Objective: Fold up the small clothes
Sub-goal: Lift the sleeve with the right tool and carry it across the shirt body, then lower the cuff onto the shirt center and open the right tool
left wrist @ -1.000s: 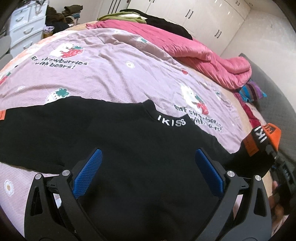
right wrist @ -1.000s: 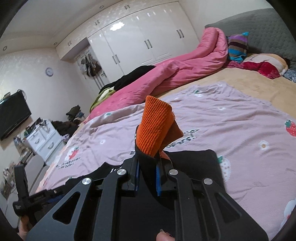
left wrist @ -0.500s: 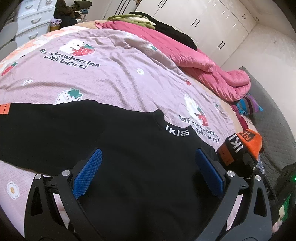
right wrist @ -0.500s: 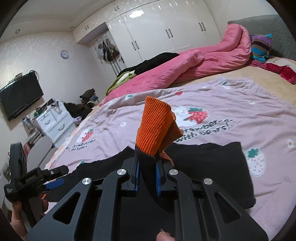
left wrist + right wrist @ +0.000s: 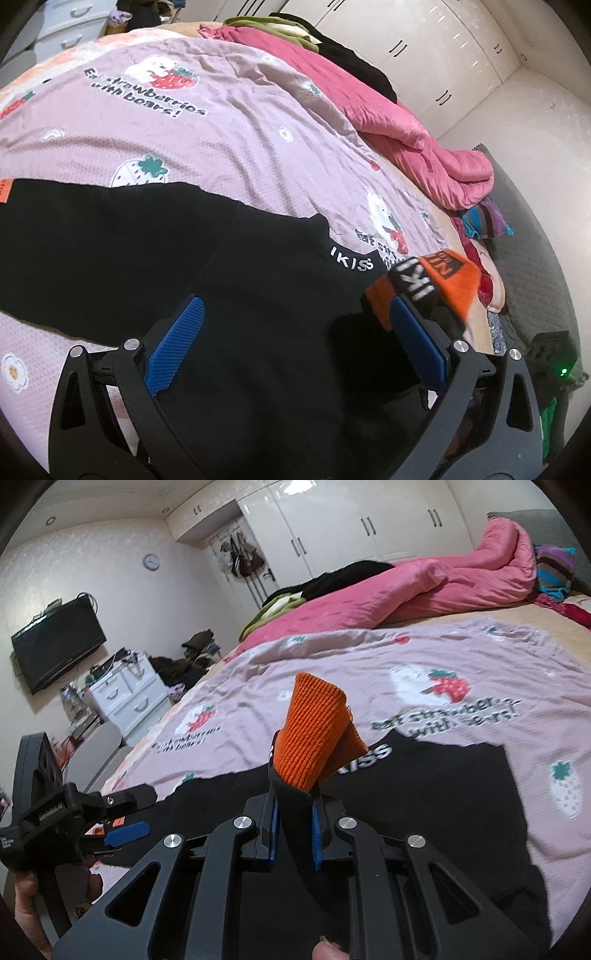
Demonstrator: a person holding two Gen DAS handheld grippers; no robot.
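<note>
A black sweater (image 5: 229, 280) with white lettering at the collar lies spread on a lilac strawberry-print blanket (image 5: 221, 125). Its other sleeve stretches to the left (image 5: 74, 229). My left gripper (image 5: 295, 343) is open, hovering just above the sweater's body. My right gripper (image 5: 293, 827) is shut on the sweater's orange-cuffed sleeve (image 5: 314, 731), holding the cuff up over the sweater body (image 5: 424, 782). The cuff also shows in the left wrist view (image 5: 436, 280), beside my right blue pad. The left gripper appears in the right wrist view (image 5: 122, 819).
A rumpled pink duvet (image 5: 406, 125) and dark clothes lie along the far side of the bed. Striped pillows (image 5: 554, 568) sit at the headboard. White drawers (image 5: 125, 698), a wall TV (image 5: 55, 642) and wardrobes (image 5: 351, 528) stand beyond.
My right gripper has carried the orange-cuffed sleeve inward over the sweater body, toward the collar. My left gripper stayed open and shifted slightly over the sweater.
</note>
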